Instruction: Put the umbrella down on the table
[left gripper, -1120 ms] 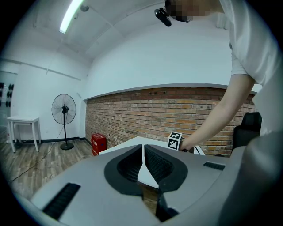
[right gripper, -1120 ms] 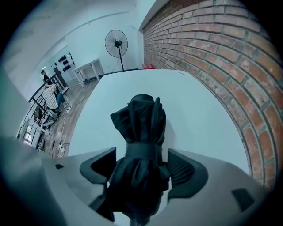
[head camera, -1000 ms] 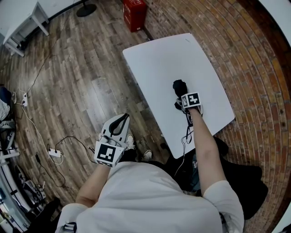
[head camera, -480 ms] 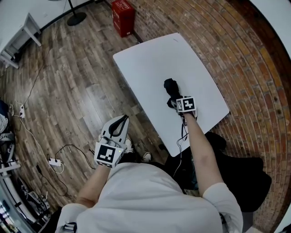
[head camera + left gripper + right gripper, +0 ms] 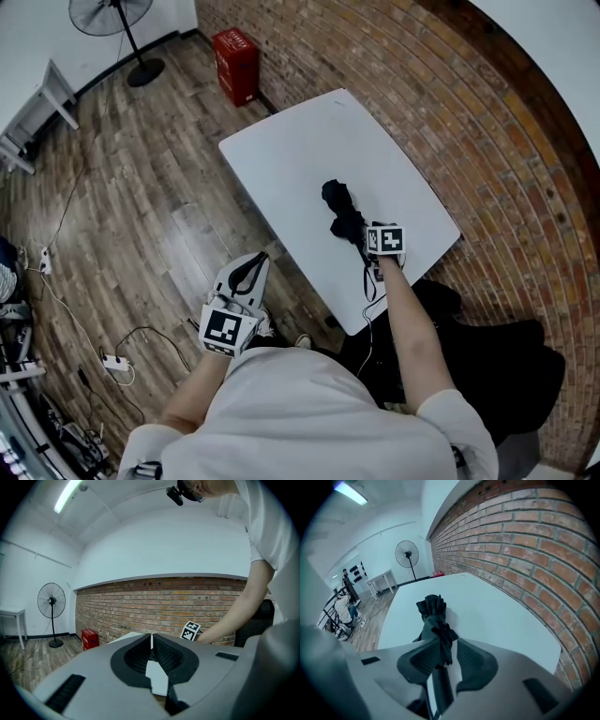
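A folded black umbrella (image 5: 337,208) lies on the white table (image 5: 300,141), its far end resting flat on the top (image 5: 432,609). My right gripper (image 5: 362,234) is at its near end, pointing steeply down. In the right gripper view the umbrella's near end and strap run between the jaws of that gripper (image 5: 443,654). The jaws have just been closing; the left pad is against the fabric, and a strip of white table shows at the right pad. My left gripper (image 5: 254,264) hangs over the wooden floor left of the table, shut and empty (image 5: 151,640).
The table stands against a curved brick wall (image 5: 525,555). A red box (image 5: 236,64) and a standing fan (image 5: 112,17) are on the floor beyond it. Cables and a power strip (image 5: 114,362) lie at the left. A dark bag (image 5: 497,361) sits by my right side.
My right gripper has drawn back toward me along the umbrella, so more of the umbrella shows beyond it. The left gripper has shifted slightly. The umbrella stays on the table.
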`<state>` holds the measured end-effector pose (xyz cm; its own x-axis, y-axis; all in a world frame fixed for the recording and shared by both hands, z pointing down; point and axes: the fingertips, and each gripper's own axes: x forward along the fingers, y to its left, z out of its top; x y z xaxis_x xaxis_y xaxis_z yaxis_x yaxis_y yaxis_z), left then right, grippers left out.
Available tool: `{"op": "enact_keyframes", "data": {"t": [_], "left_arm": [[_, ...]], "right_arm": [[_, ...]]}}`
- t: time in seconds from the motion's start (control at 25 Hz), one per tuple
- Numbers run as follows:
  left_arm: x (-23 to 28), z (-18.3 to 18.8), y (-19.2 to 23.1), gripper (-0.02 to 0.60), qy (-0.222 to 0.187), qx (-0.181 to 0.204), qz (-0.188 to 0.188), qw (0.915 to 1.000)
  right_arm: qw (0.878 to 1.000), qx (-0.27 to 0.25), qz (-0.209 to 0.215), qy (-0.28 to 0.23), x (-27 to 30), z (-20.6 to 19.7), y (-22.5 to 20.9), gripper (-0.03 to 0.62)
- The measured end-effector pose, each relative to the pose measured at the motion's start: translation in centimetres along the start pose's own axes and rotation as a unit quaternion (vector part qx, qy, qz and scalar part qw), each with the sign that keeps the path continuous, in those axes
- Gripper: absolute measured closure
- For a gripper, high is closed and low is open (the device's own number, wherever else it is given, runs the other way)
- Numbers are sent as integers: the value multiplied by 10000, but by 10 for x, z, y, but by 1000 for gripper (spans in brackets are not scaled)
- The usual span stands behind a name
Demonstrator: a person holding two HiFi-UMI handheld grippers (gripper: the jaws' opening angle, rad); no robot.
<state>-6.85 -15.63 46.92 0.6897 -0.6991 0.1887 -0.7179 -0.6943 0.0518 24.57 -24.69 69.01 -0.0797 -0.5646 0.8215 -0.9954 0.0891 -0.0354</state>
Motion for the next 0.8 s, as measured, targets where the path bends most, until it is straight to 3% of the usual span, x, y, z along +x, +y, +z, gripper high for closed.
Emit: {"op": "enact_keyframes", "data": {"t": [0.08,0.12,0.36,0.56,0.8], "left_arm": [[3,5,-3,546,-20,34,-30,10000],[4,7,-5,546,-35,48,-44,10000],[8,13,-11,546,-91,84,-48,9999],[4,20,-9,546,-169,131,39,9998],[0,34,4,546,-344,172,228,9990]], "right_arm": [[9998,79,-134,-113,-7,1,-6,557],[9996,148,-139,-175,-10,1,-8,569],[9942,821,-110,-682,-25,4,-28,574],[9810,1334,-205,-1397,-50,29,-51,576],[9641,1241,-218,-2338,-100,77,-61,576]]}}
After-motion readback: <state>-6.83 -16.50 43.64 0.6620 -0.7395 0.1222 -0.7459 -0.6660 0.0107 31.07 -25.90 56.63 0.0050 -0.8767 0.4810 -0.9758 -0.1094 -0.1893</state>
